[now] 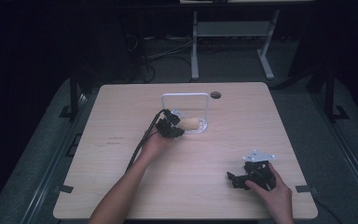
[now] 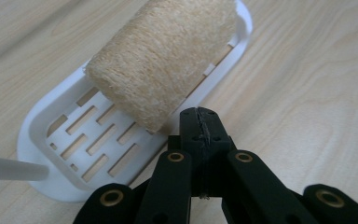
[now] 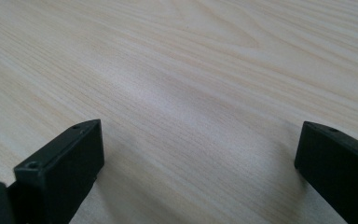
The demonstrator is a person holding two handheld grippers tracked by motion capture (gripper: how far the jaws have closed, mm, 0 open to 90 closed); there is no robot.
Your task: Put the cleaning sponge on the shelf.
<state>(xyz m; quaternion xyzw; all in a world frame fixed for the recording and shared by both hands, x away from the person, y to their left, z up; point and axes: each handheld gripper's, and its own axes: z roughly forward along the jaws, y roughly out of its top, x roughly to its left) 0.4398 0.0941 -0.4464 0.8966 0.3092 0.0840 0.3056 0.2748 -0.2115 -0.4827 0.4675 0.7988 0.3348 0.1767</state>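
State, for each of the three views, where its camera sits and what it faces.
High view: above the wooden table, looking forward and down; both forearms show.
Left gripper view: on the left gripper, shut fingers, facing the beige loofah roll on the white slotted tray, also in the high view.
Right gripper view: on the right gripper, open fingers, facing bare table.

The high view looked down from above my side of the table [image 1: 121, 186]. My left gripper [image 2: 200, 122] camera sat close over the loofah [image 2: 163, 56] in its white tray [image 2: 46, 121], shared with the high view. My right gripper [image 3: 200, 154] camera skimmed bare tabletop.
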